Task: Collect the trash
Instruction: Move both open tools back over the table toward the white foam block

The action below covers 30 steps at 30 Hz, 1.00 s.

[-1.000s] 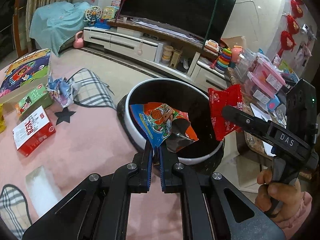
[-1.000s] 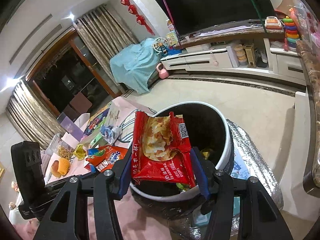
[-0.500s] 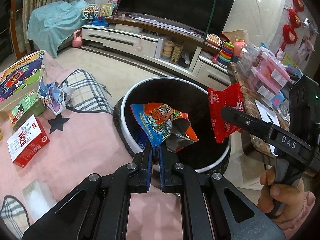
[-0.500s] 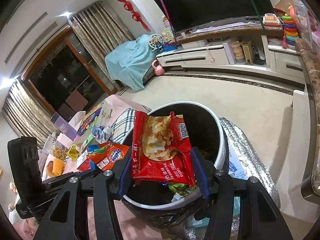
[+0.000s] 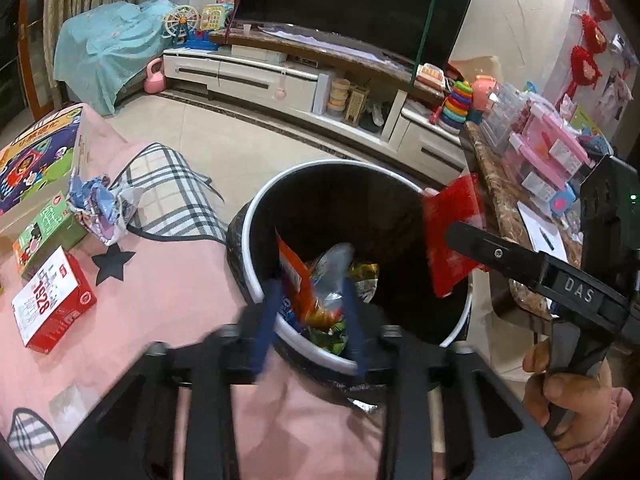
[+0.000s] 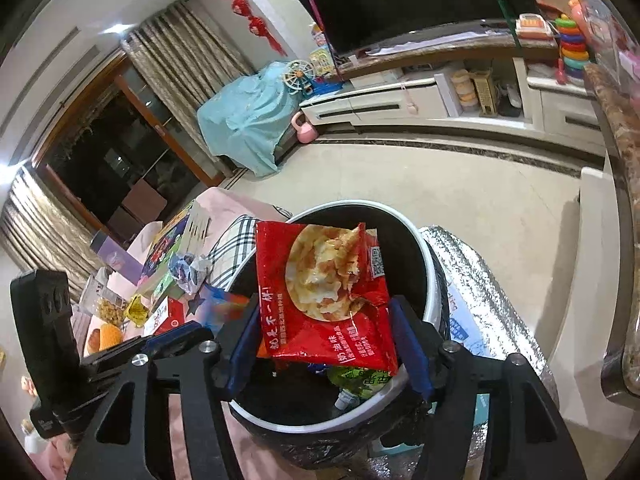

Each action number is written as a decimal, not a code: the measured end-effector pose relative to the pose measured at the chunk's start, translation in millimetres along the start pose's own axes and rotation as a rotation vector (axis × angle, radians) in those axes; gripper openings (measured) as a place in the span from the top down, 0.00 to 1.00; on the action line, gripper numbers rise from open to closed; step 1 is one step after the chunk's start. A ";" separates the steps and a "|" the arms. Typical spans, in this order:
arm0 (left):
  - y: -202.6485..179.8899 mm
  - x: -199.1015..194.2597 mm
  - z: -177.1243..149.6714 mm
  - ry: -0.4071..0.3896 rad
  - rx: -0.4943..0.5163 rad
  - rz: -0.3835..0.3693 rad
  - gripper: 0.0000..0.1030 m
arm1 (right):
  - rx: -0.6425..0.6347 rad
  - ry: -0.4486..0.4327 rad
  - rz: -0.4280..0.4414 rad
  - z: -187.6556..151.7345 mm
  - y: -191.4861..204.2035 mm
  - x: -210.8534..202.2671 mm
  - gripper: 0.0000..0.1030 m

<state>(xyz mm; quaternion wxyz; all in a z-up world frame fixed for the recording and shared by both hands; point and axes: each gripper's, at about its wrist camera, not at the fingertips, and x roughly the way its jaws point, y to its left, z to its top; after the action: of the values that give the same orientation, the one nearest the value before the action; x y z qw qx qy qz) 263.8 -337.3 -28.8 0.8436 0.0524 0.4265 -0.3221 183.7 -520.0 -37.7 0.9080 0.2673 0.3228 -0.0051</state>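
Snack wrappers over the trash bin

Red box and crumpled wrapper on pink tabletop; left hand-held gripper spread wide, orange wrapper loose between; right hand-held gripper clamping red chip bag above bin.

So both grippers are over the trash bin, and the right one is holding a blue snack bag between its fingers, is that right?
Not quite: the bag is red, not blue. The right wrist view shows the right gripper shut on a red snack bag, and both it and the left gripper are over the trash bin, as you said.
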 end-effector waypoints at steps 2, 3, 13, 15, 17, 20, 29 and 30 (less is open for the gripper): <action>2.5 -5.9 -3.8 -0.018 -0.007 0.008 0.54 | 0.007 -0.006 -0.004 -0.5 -1.2 -2.1 0.31; 3.6 -8.4 -5.3 -0.025 -0.011 0.008 0.54 | 0.008 -0.009 -0.005 -0.9 -1.5 -2.7 0.28; 22.5 -54.8 -43.3 -0.103 -0.069 0.041 0.45 | 0.008 -0.034 -0.002 -15.8 13.1 -16.8 0.14; 29.4 -65.0 -56.1 -0.119 -0.090 0.048 0.45 | 0.004 -0.048 0.015 -25.9 22.1 -22.4 0.14; 38.0 -75.2 -69.8 -0.137 -0.116 0.065 0.45 | -0.007 -0.045 0.029 -35.8 31.4 -25.2 0.14; 53.2 -89.0 -89.3 -0.150 -0.155 0.076 0.45 | -0.035 -0.043 0.049 -52.4 49.7 -28.6 0.14; 95.5 -125.2 -134.7 -0.164 -0.240 0.132 0.45 | -0.069 0.009 0.116 -88.0 90.4 -24.7 0.13; 100.6 -128.4 -139.1 -0.165 -0.247 0.138 0.45 | -0.075 0.017 0.121 -92.5 95.2 -23.3 0.13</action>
<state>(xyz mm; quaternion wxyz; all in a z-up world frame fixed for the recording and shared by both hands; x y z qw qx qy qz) 172.5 -143.6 -38.6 0.8959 -0.0491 0.3876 -0.2117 128.6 -397.0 -38.1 0.9132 0.2519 0.3138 0.0642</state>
